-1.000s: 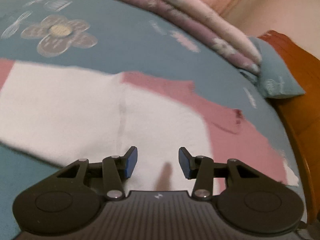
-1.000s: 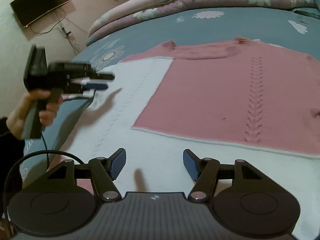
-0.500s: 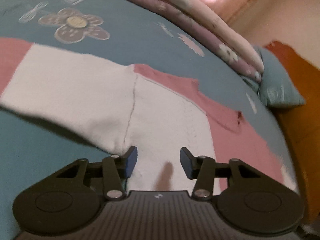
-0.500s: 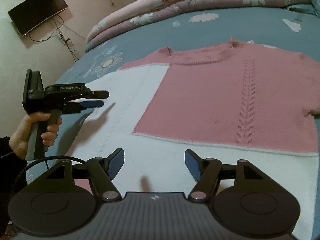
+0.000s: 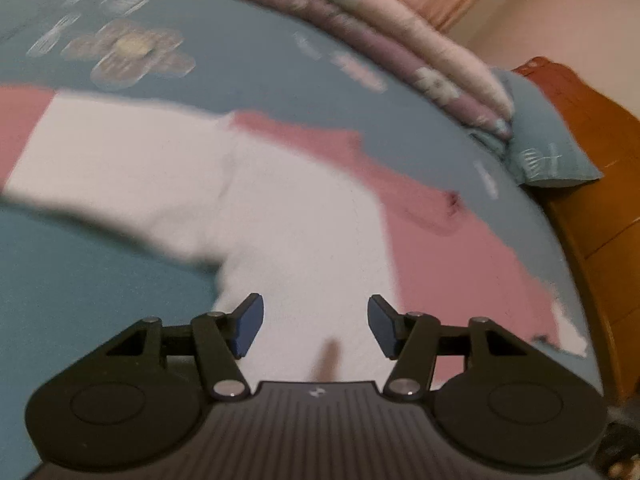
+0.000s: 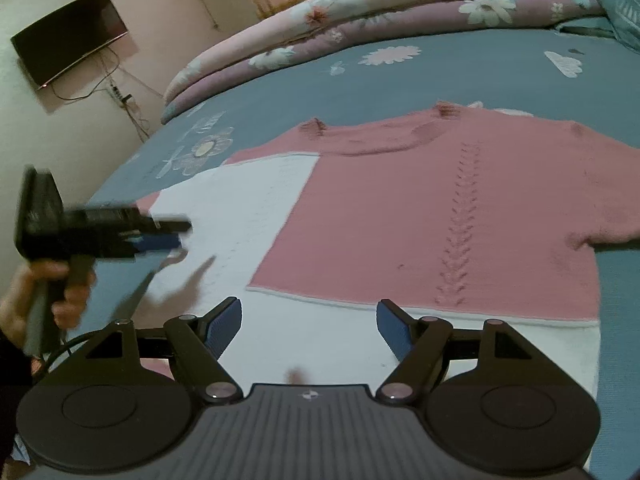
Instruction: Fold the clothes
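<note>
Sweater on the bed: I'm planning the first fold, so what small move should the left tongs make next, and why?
Probably lower the left tongs onto the white sleeve and close. They are open and empty above the sweater, which lies flat and unfolded on the blue bedspread, so nothing is gripped yet. The right tongs are open too.

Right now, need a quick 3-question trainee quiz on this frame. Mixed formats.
1. True or false: the left gripper is shut on the sweater.
2. Multiple choice: what does the sweater lie on? A) wooden floor B) blue floral bedspread C) chair
3. Fill in: the sweater is pink and ____.

Key:
1. False; the jaws are open, as are those of the right gripper.
2. B
3. white
</note>
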Motion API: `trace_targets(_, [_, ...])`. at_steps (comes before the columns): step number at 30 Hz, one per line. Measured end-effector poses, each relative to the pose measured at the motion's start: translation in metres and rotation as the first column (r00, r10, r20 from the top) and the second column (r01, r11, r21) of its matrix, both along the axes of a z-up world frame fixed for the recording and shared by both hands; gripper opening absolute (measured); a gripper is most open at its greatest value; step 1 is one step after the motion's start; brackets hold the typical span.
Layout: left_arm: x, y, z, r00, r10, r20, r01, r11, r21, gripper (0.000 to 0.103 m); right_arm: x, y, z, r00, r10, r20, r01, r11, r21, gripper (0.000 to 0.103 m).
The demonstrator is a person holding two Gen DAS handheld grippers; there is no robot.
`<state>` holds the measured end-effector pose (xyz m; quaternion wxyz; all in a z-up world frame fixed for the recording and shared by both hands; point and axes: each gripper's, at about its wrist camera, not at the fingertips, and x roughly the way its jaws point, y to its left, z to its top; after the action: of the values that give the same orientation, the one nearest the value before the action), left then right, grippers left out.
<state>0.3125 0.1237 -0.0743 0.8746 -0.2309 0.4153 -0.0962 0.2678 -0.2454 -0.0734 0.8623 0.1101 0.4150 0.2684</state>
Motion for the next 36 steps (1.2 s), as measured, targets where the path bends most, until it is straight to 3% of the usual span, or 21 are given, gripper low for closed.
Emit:
trace_targets(3, [0.032,-0.019,0.021,0.997,-0.025,0.068,0.025,1.000,0.006,0.061,0.007,-0.002,-0.011,0.999,-0.018,-0.030,0.018,1.000,-0.021,0.079])
trace_targets(6, [0.078,-0.037,0.024,0.996,-0.029,0.089,0.032,0.999,-0.027,0.064,0.011,0.004,-0.020,0.999,-0.033,-0.019,0.030,0.992,-0.124,0.079])
trace_targets(11, [0.145,-0.055,-0.004,0.997,0.004,0.076,0.001,0.998,-0.065,0.063,0.010,0.010,-0.022,1.000,0.003,-0.004,-0.003,0.987,-0.161,0.083])
trace_targets(18, [0.187,-0.047,-0.045,0.991,0.106,0.076,-0.096,0.988,-0.121,0.064,0.011,0.011,-0.024,0.999,0.039,0.010,-0.036,0.981,-0.190,0.086])
trace_targets(27, [0.191,-0.052,-0.027,0.987,0.120,0.110,-0.107,0.987,-0.116,0.068,0.006,0.013,-0.023,0.998,0.054,0.025,-0.047,0.977,-0.206,0.090])
trace_targets(30, [0.181,-0.059,-0.018,0.990,0.037,0.137,-0.018,0.990,-0.140,0.068,0.008,0.012,-0.024,0.999,0.046,0.022,-0.040,0.980,-0.194,0.090])
trace_targets(33, [0.184,-0.074,-0.022,0.992,-0.029,0.123,0.040,0.995,-0.089,0.069,0.008,0.014,-0.024,0.998,0.051,0.028,-0.044,0.978,-0.202,0.092])
trace_targets(36, [0.196,-0.080,-0.038,0.996,-0.009,0.088,0.013,0.999,-0.047,0.068,0.008,0.017,-0.025,0.998,0.061,0.036,-0.052,0.974,-0.219,0.092])
